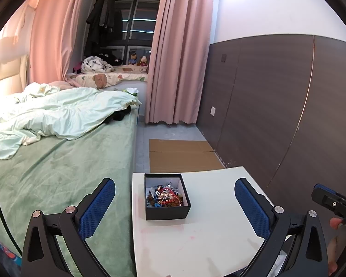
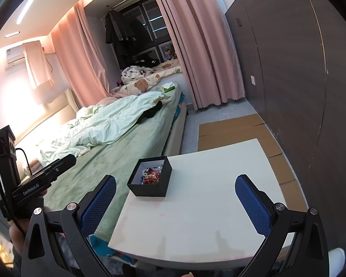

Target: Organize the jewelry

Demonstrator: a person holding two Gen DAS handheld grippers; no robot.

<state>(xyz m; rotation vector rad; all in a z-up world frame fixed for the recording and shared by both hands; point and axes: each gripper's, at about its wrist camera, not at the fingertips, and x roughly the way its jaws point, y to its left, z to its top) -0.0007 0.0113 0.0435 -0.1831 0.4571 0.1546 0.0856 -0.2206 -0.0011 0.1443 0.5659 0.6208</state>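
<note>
Both tools are held wide apart and empty above the near edge of the bench (image 1: 219,230). The left tool (image 1: 174,210) faces the box (image 1: 166,212) of tangled jewelry (image 1: 165,196) just ahead; the right tool (image 2: 175,205) has it ahead-left, leaving reaching room.

Open black box (image 1: 167,197) upright on table, tangled jewelry (image 1: 165,196) inside (beads, chains).

The only writing I can read is "GenRoboLAI", white on the black body of my left gripper (image 2: 43,180), off to the left of my right gripper (image 2: 175,205). A label on the air conditioner (image 2: 13,57) is too small to read.
</note>
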